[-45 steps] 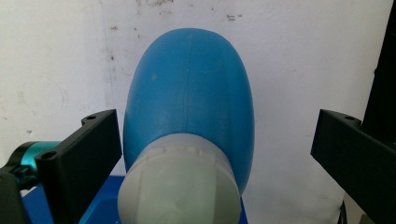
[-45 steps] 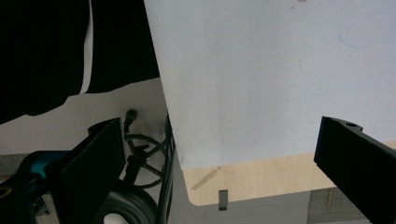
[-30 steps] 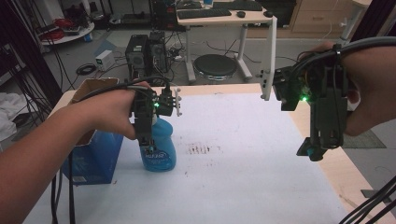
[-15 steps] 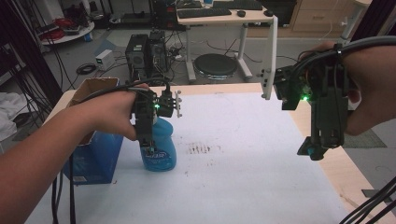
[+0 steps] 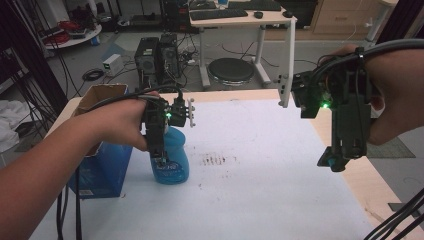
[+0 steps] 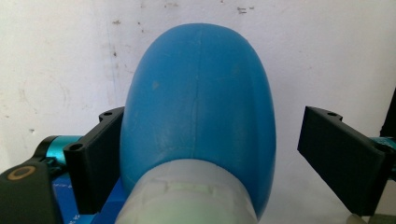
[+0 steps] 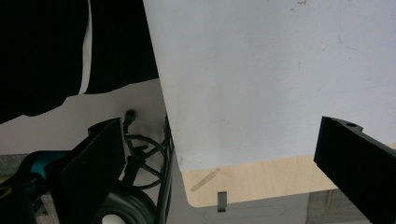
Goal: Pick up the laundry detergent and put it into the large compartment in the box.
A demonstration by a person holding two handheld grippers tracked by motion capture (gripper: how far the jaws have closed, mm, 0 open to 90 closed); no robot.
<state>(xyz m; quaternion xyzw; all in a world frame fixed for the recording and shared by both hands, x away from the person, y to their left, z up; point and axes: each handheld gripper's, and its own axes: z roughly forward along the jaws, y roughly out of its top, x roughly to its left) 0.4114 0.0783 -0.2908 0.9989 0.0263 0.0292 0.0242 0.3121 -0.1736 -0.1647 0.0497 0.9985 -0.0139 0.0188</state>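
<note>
Broadly, the desk [image 5: 260, 200] is a white-topped table with a bare wooden strip along its right edge. At its left edge stands a blue cardboard box [image 5: 100, 165] with its top flaps open. Just beside the box, nearer the desk's middle, stands a blue bottle [image 5: 175, 157], upright, with a pale grey collar near its top. A patch of small dark marks [image 5: 216, 160] stains the white surface just right of the bottle.

The left gripper [image 5: 161, 161] comes down over the bottle from above. In the left gripper view its jaws stand wide on either side of the bottle [image 6: 198, 102]: the left jaw lies against the bottle's side, while the right jaw is well clear of it.

The right gripper [image 5: 334, 161] hangs in the air above the desk's right edge, with nothing between its widely parted jaws.
</note>
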